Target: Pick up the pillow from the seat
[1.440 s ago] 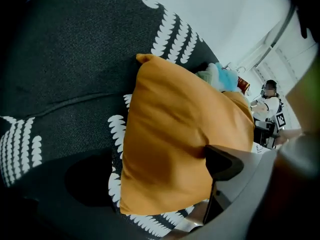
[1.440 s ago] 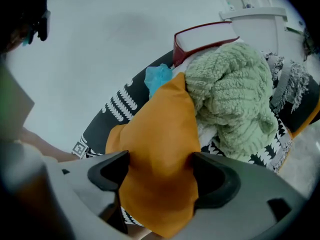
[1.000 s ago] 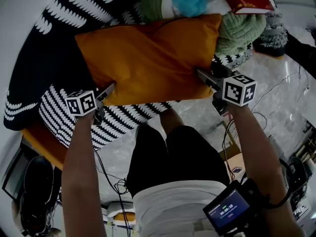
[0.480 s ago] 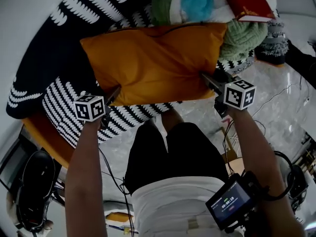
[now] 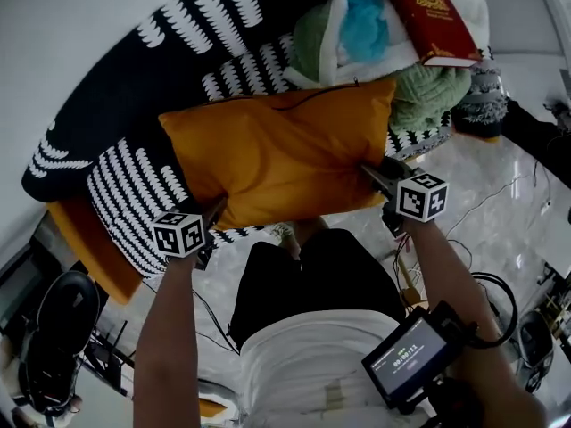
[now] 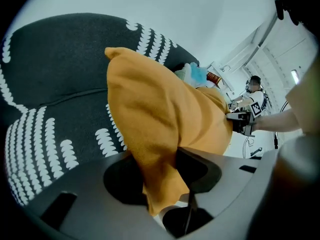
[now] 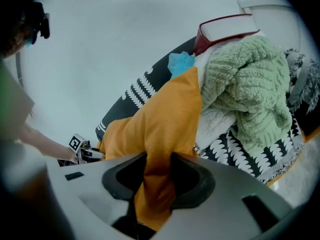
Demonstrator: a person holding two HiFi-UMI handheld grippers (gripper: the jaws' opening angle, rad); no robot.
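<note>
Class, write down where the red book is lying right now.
In the head view, the red book lies at the upper right, atop the pile of white and green blankets, just beyond the right end of the orange pillow.

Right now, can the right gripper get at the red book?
Probably not: the right gripper is occupied, its jaws have just been closing on a corner of the orange pillow. The red book lies beyond, atop the blanket pile.
</note>
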